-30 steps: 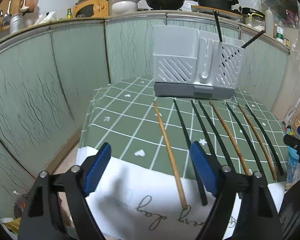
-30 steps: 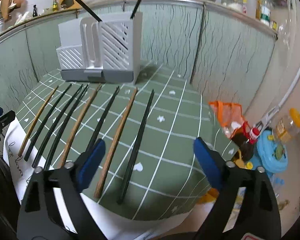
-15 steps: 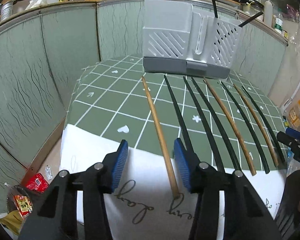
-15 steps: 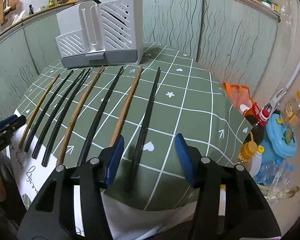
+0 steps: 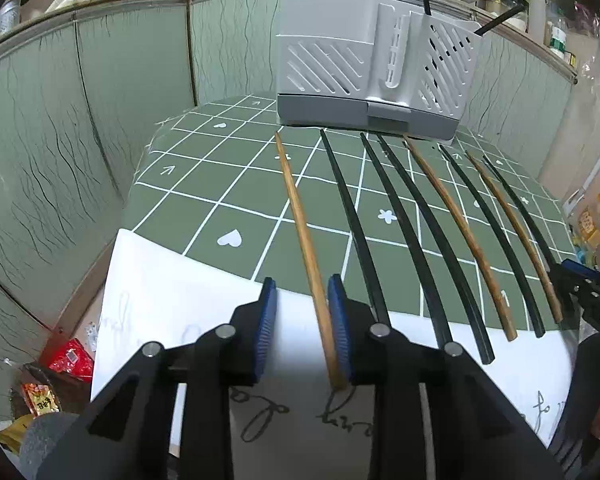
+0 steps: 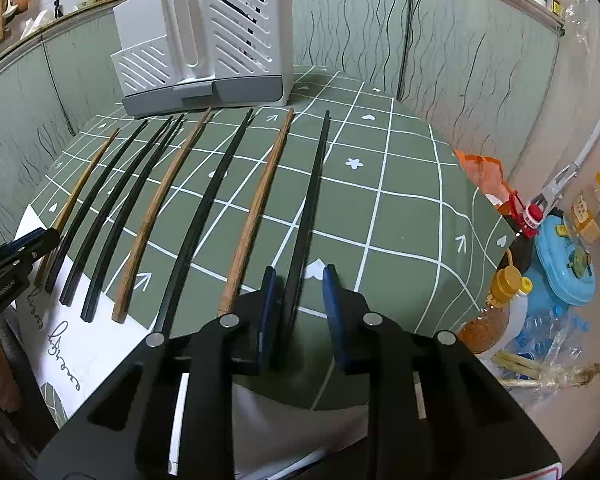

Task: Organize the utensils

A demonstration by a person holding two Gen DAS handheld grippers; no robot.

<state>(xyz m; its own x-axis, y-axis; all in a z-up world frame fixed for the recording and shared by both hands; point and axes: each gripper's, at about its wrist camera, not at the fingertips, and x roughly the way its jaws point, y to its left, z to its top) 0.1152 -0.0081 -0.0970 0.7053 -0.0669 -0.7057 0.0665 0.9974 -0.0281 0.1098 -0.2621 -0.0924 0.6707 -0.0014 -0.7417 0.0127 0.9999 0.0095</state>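
on green cloth [image 5: 204, 168]: 8 slim chopsticks [image 5: 416, 220], wood & blk

Even indoor light, bowed edges (fisheye), perhaps foreground blur

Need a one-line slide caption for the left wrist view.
Left gripper, jaws still apart, straddles the leftmost brown wooden chopstick before the grey slotted utensil holder.

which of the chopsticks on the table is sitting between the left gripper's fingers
The light brown wooden chopstick at the row's far left end; the left gripper straddles its near end, while the other chopsticks lie to its right.
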